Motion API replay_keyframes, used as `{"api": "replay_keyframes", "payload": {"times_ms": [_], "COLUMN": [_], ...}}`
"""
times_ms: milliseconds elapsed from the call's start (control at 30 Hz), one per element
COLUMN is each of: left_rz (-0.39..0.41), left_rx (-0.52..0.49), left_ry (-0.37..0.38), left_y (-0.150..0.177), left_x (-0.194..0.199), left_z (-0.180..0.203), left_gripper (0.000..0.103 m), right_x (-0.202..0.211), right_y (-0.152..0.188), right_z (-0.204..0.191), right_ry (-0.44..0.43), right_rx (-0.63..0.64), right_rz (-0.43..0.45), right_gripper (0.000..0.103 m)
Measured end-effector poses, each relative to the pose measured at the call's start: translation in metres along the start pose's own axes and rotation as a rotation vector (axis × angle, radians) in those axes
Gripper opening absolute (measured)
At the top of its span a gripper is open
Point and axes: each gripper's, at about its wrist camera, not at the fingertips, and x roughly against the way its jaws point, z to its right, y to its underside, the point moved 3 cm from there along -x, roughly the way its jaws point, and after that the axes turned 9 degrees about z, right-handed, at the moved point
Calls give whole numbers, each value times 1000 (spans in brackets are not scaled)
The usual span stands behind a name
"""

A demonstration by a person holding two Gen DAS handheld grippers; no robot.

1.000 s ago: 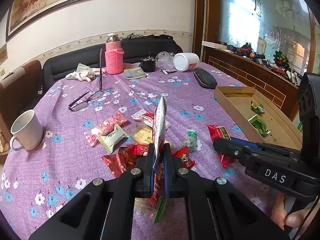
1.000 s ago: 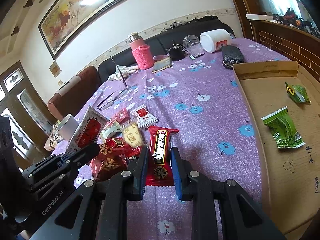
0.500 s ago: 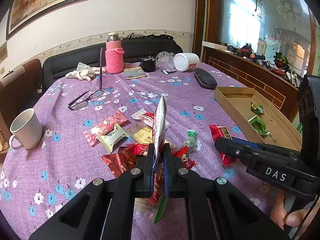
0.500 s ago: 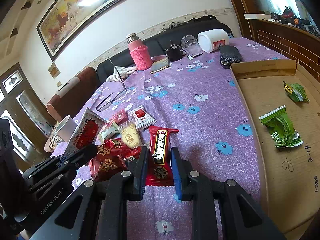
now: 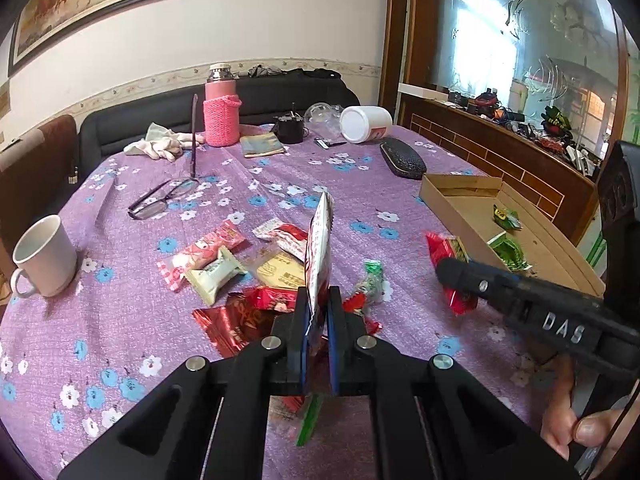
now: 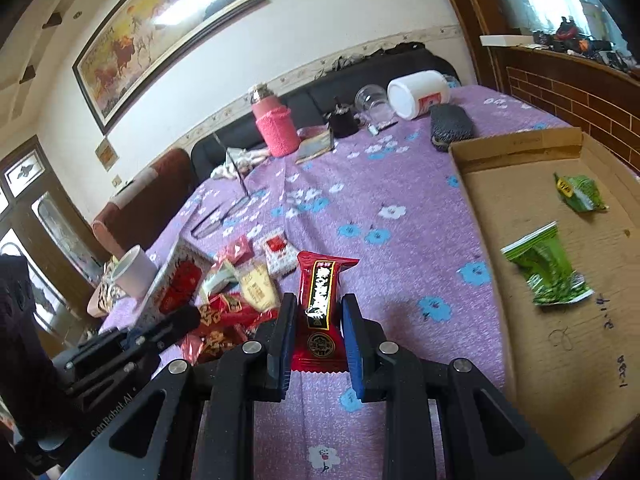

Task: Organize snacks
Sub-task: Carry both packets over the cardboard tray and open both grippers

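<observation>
The left hand-held gripper (image 5: pixel 318 304) clamps a flat white-and-red packet (image 5: pixel 319 240) edge-up above the worktop (image 5: pixel 120 312). The right hand-held gripper (image 6: pixel 316 320) grips a glossy red bar wrapper (image 6: pixel 322 300) beside the cardboard tray (image 6: pixel 480 208).

Ahead of me: cream wall (image 5: pixel 280 12), framed horse painting (image 6: pixel 168 36) upper left. Black sofa (image 5: pixel 256 92) behind purple flowered tablecloth (image 5: pixel 360 184). Bright window (image 5: pixel 484 28) upper right, over brick-patterned ledge (image 5: pixel 480 152).
</observation>
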Motion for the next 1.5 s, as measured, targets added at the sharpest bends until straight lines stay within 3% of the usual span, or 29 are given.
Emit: {"api": "replay_keyframes", "payload": {"times_ms": [300,433,600,767,1000,1233,1500], "left_rz": [4,-2,12,-26,-106,-206,-208], "left_rx": [-53,-69,-127,-150,-182,-133,-135], "left_ry": [20,63,132,254,346,373,374], "left_y": [-5,-12,-22,-19,5,21,24], "left_x": [11,12,8,-6,-28,-53,-55], "left_z": [26,50,100,163,217,210,211], "left_gripper": [7,7,7,7,7,7,7], "right_x": [39,62,92,112,106,92,85], "right_y": [-19,-28,-38,-38,-34,-26,-22], "right_z": [38,66,114,158,174,181,179], "right_ry": [55,96,182,239,226,273,293], "right_rx": [-65,-102,-155,-234,-284,-299,-272], "right_rz": [94,146,216,253,219,148,116], "right_gripper": [24,24,24,24,24,24,25]}}
